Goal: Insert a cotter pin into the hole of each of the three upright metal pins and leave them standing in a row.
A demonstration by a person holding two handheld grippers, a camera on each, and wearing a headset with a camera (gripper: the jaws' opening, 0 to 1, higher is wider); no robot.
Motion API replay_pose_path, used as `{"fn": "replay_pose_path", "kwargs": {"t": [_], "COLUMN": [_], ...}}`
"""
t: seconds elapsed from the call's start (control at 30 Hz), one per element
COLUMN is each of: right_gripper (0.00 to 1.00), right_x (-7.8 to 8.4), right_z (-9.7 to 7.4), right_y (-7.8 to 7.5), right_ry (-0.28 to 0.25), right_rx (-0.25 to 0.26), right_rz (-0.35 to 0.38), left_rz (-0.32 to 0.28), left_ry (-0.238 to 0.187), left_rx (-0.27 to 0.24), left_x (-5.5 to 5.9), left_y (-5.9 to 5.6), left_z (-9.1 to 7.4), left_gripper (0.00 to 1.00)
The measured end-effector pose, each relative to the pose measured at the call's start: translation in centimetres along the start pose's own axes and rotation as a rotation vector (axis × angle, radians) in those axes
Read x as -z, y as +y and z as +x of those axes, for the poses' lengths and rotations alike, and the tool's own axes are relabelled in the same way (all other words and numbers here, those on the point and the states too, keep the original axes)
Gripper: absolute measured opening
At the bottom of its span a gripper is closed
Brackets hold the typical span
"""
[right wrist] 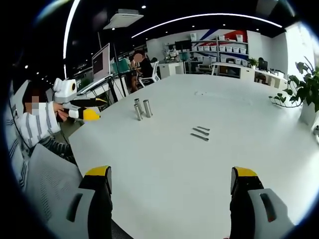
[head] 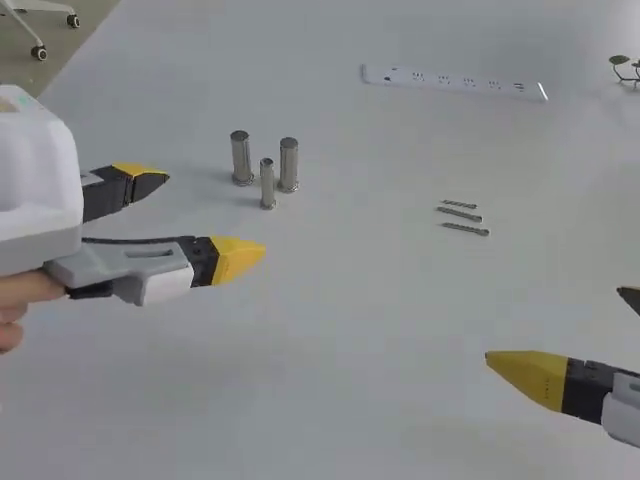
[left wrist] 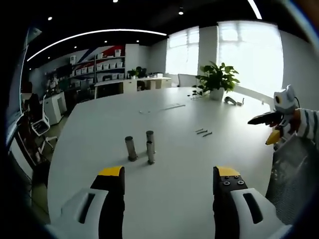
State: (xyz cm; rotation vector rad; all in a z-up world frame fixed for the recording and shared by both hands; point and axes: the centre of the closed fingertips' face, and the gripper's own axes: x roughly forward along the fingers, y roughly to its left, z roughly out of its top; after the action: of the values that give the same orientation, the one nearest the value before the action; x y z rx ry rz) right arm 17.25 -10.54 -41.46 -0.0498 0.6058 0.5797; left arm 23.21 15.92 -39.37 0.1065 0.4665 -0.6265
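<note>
Three upright metal pins (head: 266, 165) stand close together on the white table (head: 350, 330), to the far left of centre. Three cotter pins (head: 461, 216) lie side by side to their right. My left gripper (head: 200, 218) is open at the left, its yellow tips short of the metal pins, with nothing between them. My right gripper (head: 560, 328) is open at the lower right, nearer than the cotter pins. In the left gripper view the metal pins (left wrist: 142, 145) and cotter pins (left wrist: 203, 132) lie ahead of the open jaws. The right gripper view has the metal pins (right wrist: 141, 108) and cotter pins (right wrist: 200, 133) further off.
A white power strip (head: 455, 82) lies along the far side of the table. A small dark object (head: 625, 68) sits at the far right edge. A potted plant (left wrist: 217, 79) stands at the table's far end. An office chair's wheels (head: 40, 50) are on the floor, far left.
</note>
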Motion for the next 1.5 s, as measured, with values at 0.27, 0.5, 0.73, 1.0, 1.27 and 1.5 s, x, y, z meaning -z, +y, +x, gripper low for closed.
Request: {"fn": "replay_pose_path", "kwargs": {"t": [0.27, 0.5, 0.73, 1.0, 1.27, 1.5], "right_gripper": [0.99, 0.99, 0.99, 0.99, 0.99, 0.99], "right_x": [0.2, 0.2, 0.3, 0.4, 0.4, 0.4], "right_z": [0.3, 0.3, 0.2, 0.0, -0.1, -0.2], "right_y": [0.2, 0.5, 0.3, 0.4, 0.5, 0.4], "right_ry": [0.009, 0.011, 0.011, 0.018, 0.011, 0.011], "right_rx": [-0.014, -0.023, -0.018, -0.014, -0.01, -0.005], "right_rz": [0.002, -0.008, 0.008, 0.011, 0.019, 0.023], "left_rz": [0.019, 0.016, 0.017, 0.024, 0.018, 0.052], "left_ry": [0.005, 0.033, 0.043, 0.074, 0.094, 0.129], "left_rx": [0.006, 0.034, 0.034, 0.005, 0.003, -0.023], "left_x": [-0.9, -0.7, -0.8, -0.3, 0.2, 1.2], "left_y": [1.2, 1.4, 1.9, 2.8, 3.3, 3.8], "left_z": [1.4, 3.1, 5.0, 6.5, 8.2, 9.9], "left_gripper": [0.65, 0.62, 0.53, 0.4, 0.32, 0.28]}}
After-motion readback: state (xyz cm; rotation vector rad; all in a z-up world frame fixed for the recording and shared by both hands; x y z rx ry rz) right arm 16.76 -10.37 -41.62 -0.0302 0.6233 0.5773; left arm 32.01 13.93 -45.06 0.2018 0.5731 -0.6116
